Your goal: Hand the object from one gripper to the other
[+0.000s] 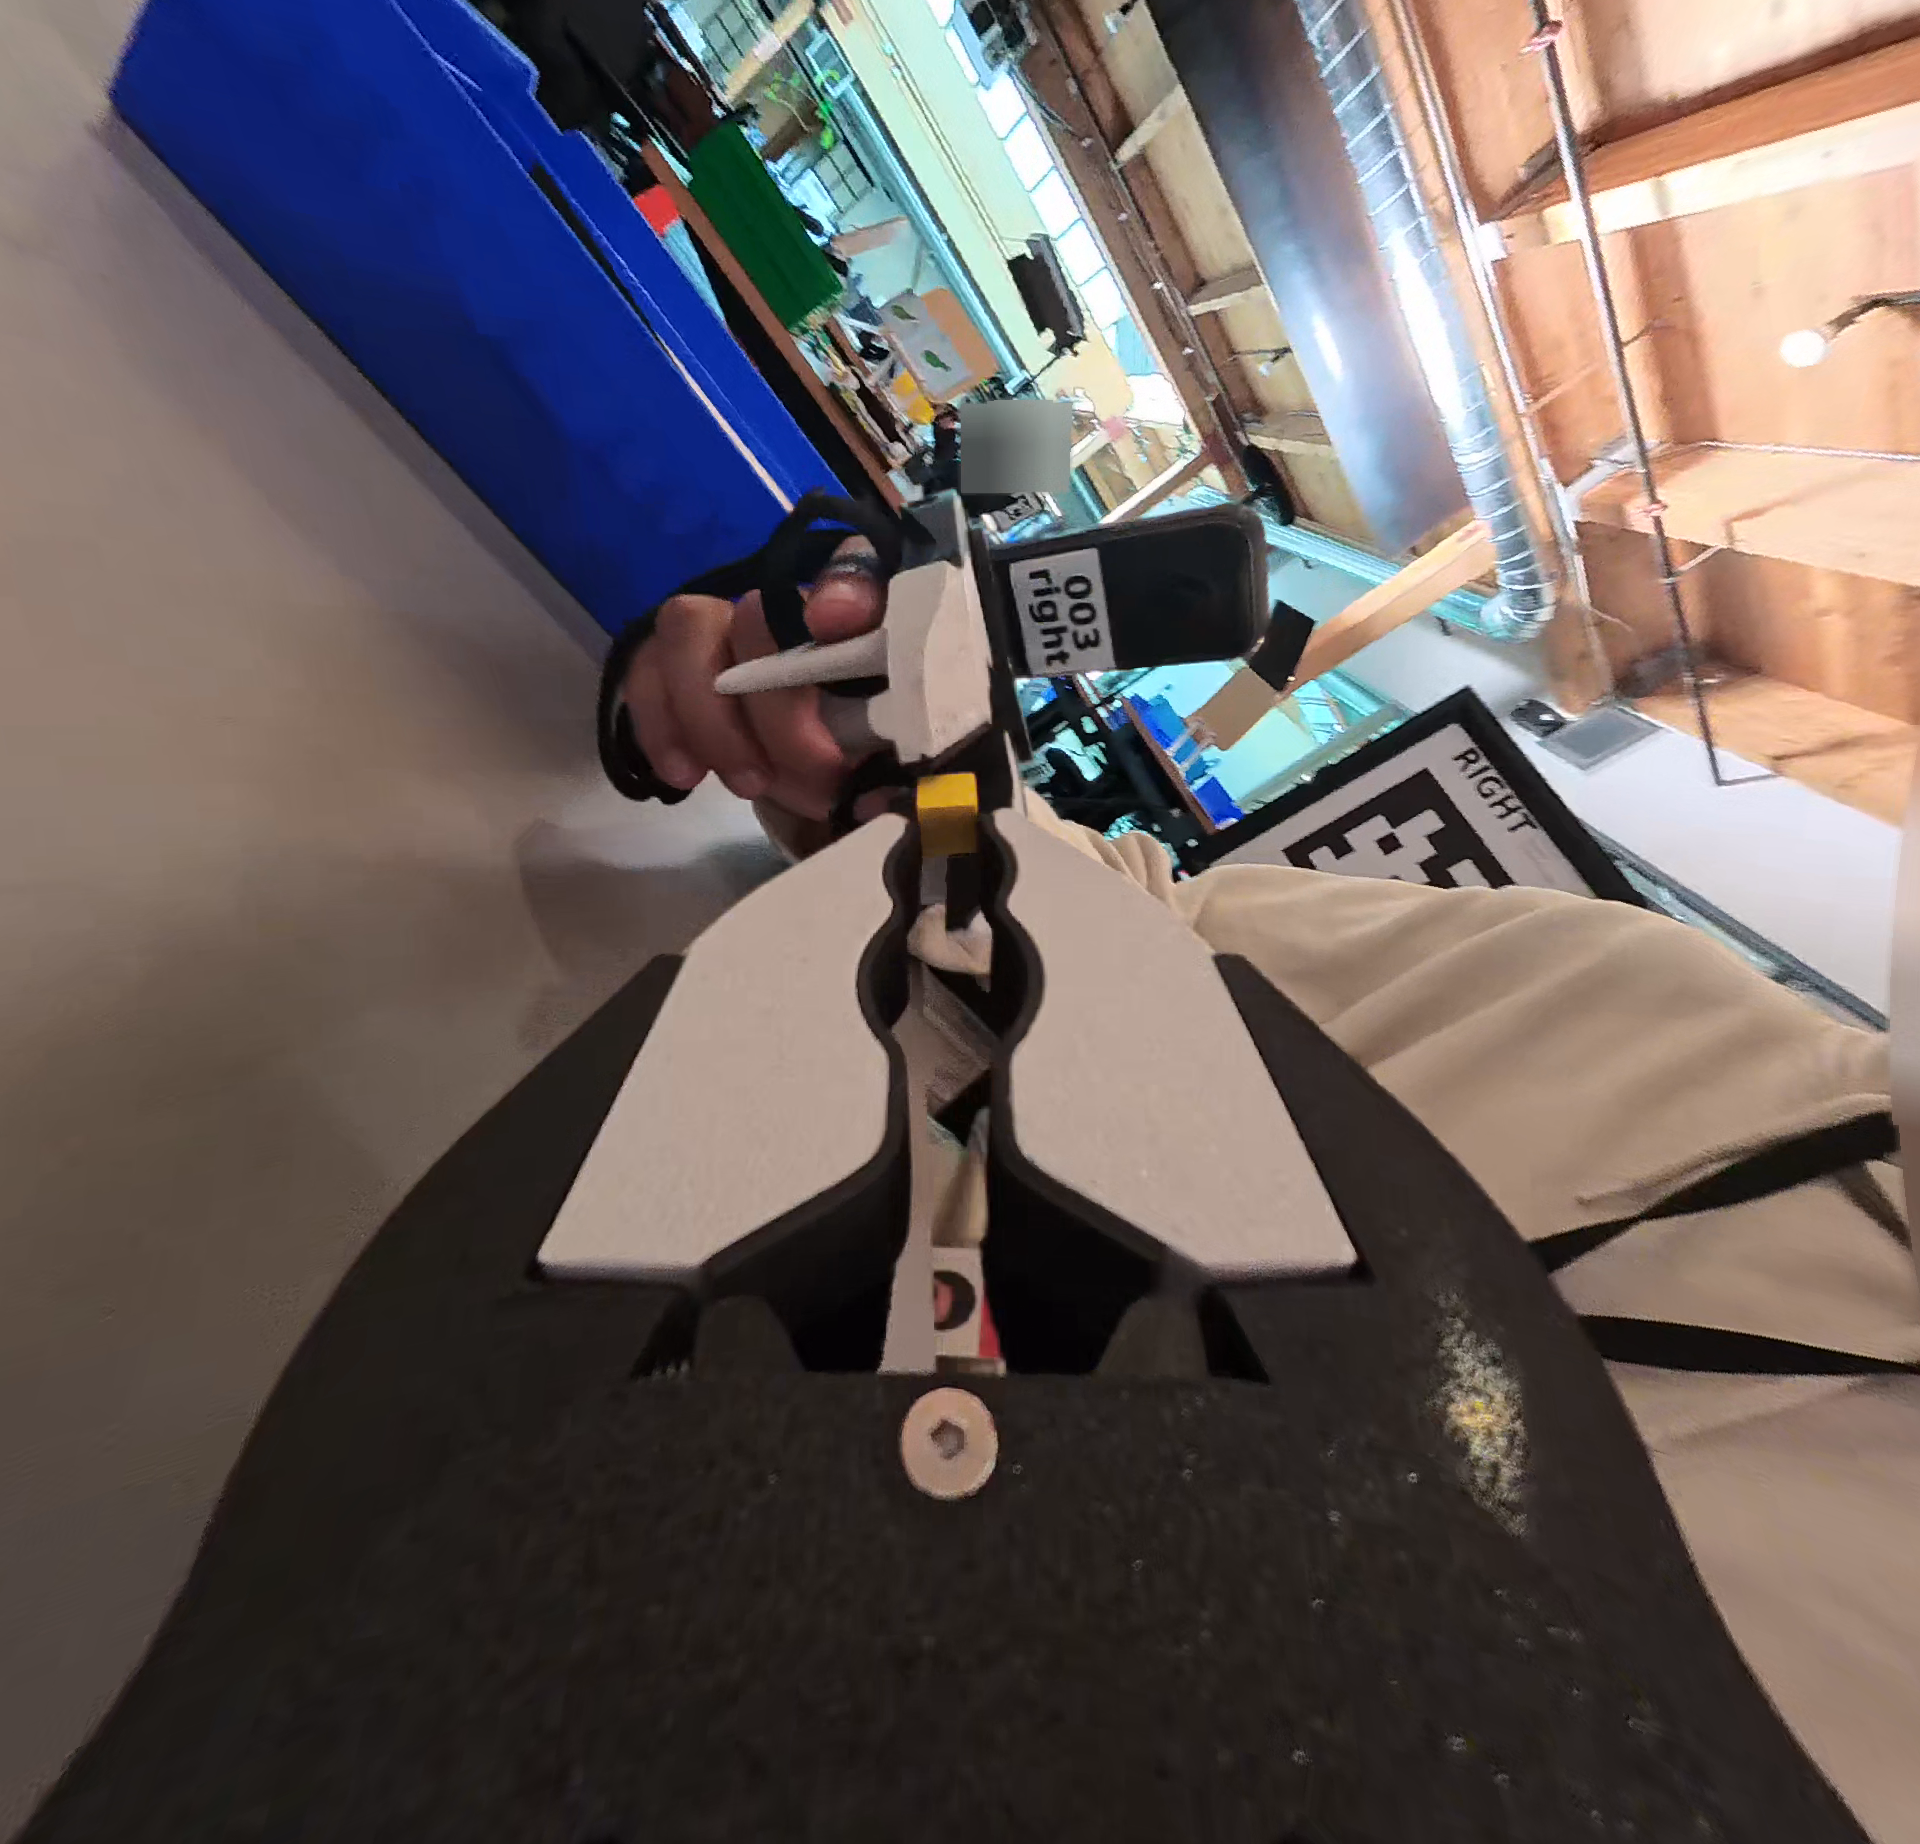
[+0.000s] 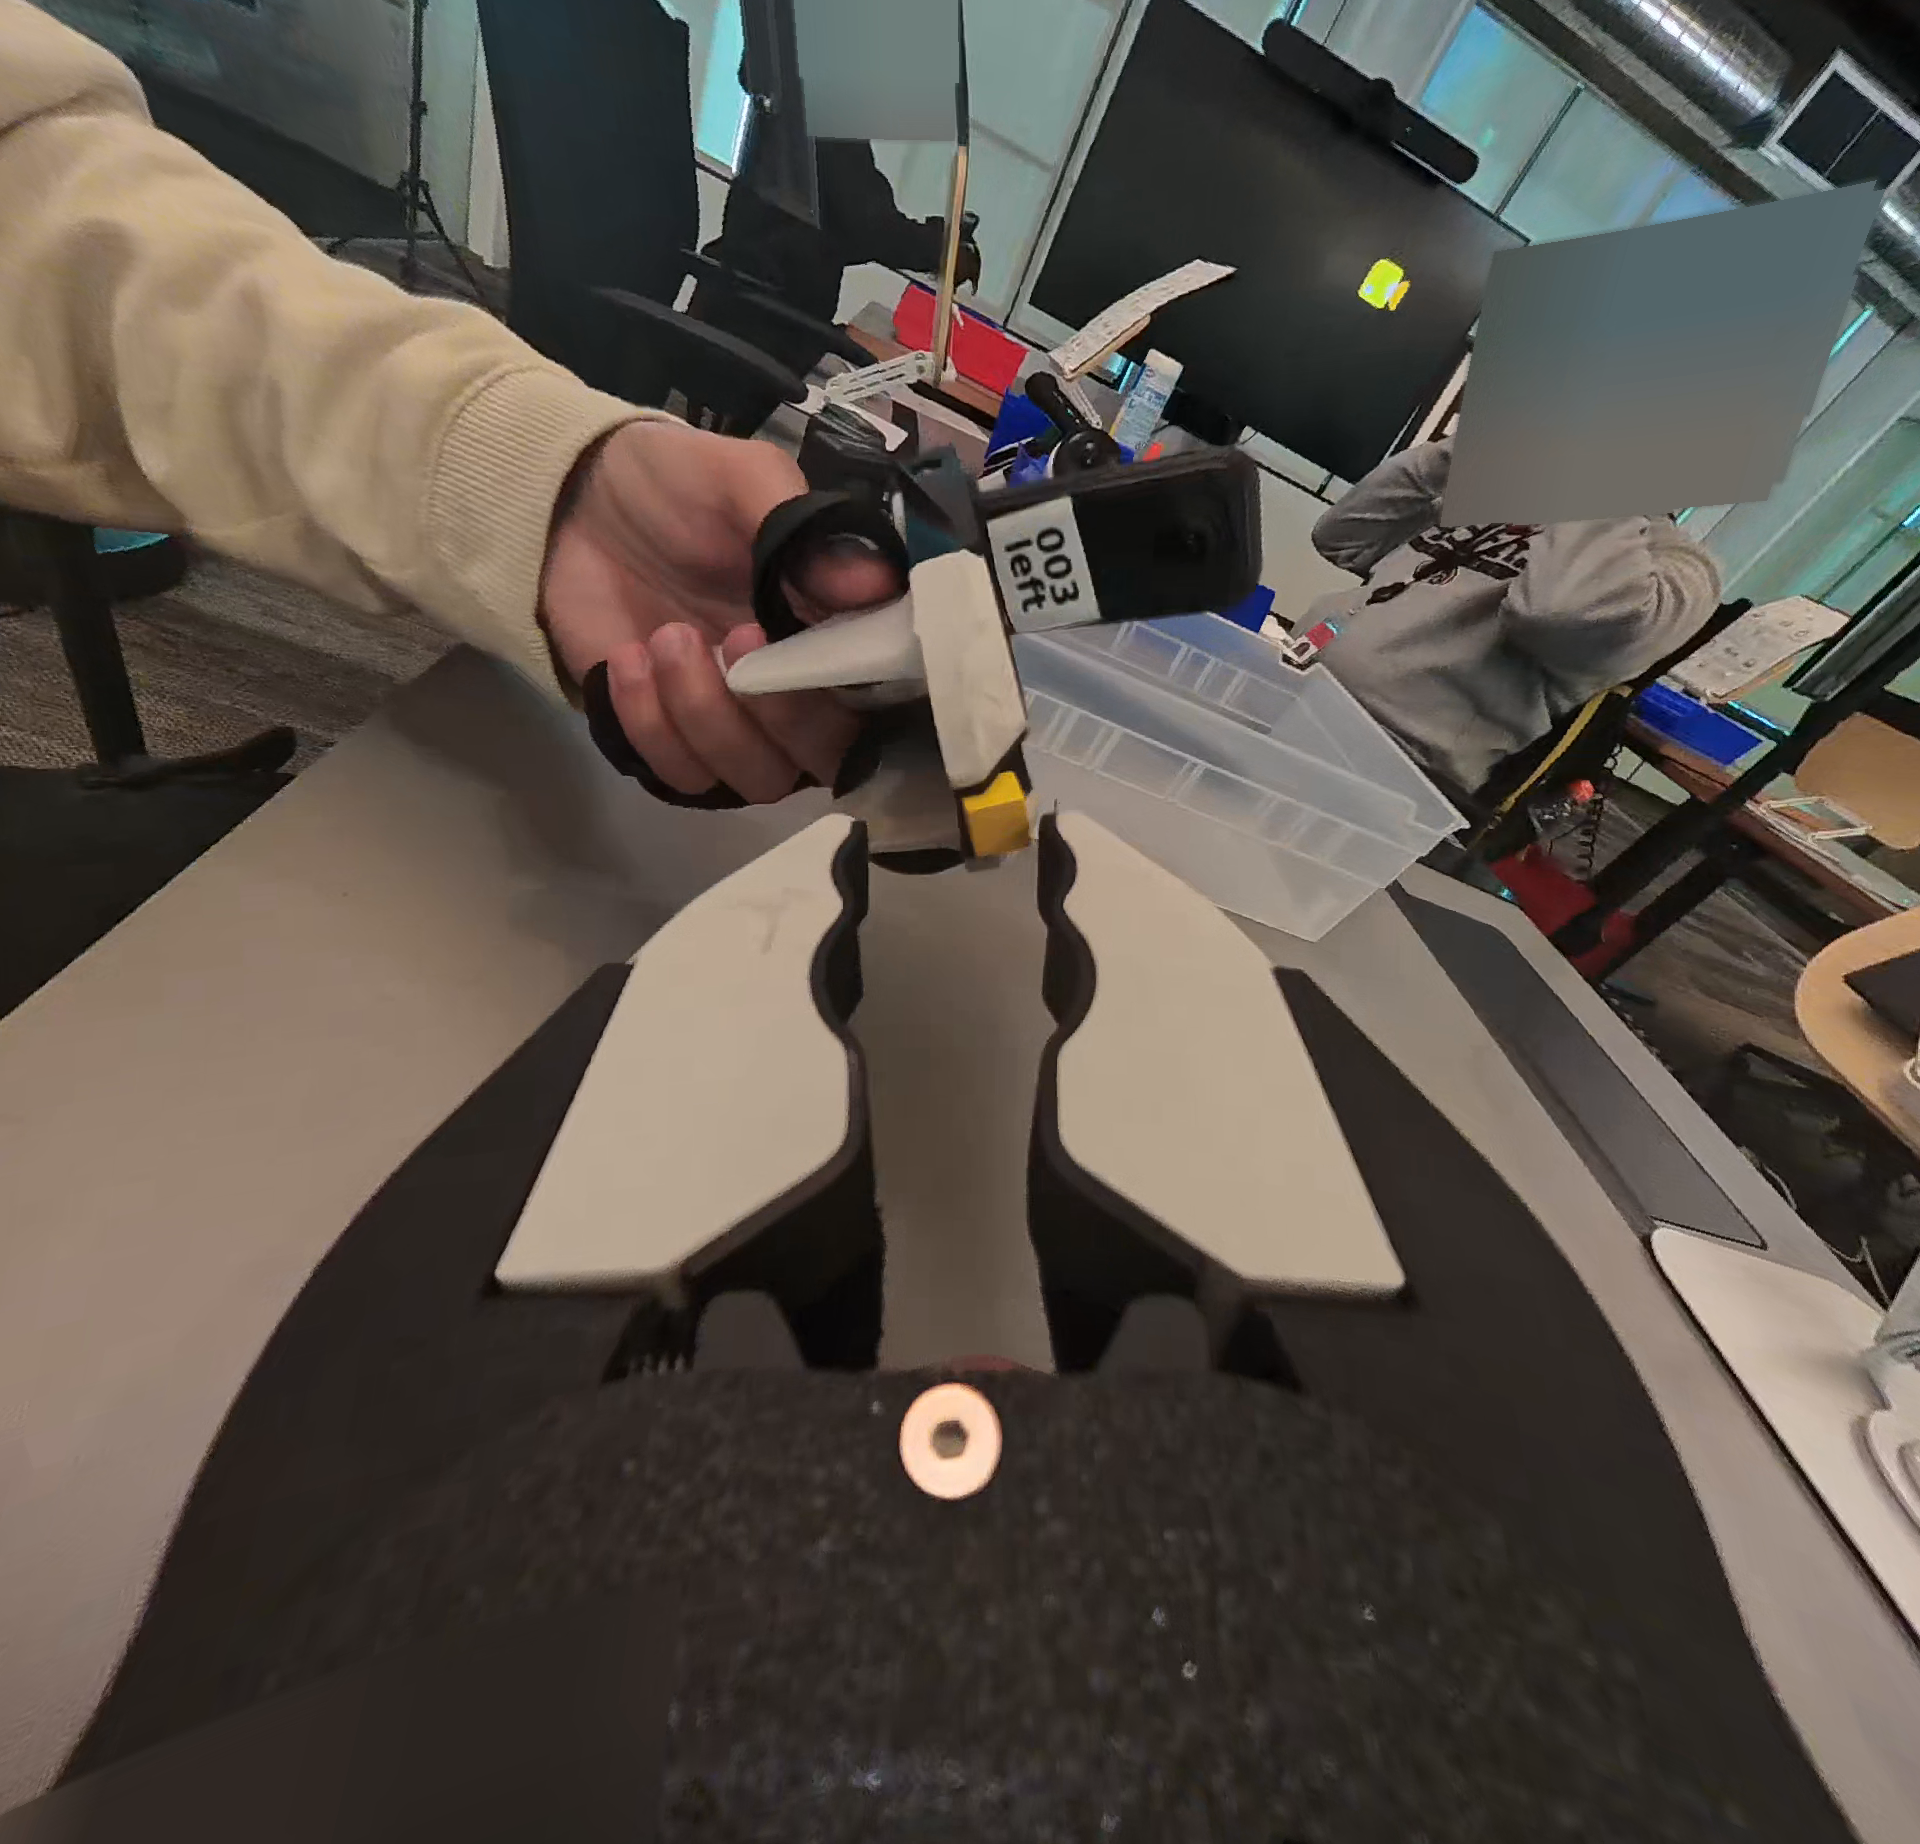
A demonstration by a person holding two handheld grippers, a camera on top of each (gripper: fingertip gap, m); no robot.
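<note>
Yellow block (image 2: 995, 813), small and cube-like, sat pinched at the very fingertips of the left hand-held gripper (image 1: 948, 838), whose jaws were clamped on it in mid-air above the grey tabletop (image 2: 312, 911). The right hand-held gripper (image 2: 948, 844) faced it with its jaws apart, the block lying just beyond and between the two tips but not yet touched by either. A hand (image 2: 675, 631) in a cream sleeve (image 2: 260, 340) gripped the left tool's handle; a clear plastic bin (image 2: 1247, 755) stood on the tabletop behind. The transfer looked about to begin. The chief risk seemed a drop: the block was held by a narrow margin, and a release before the open jaws had closed squarely on it could send it falling.
</note>
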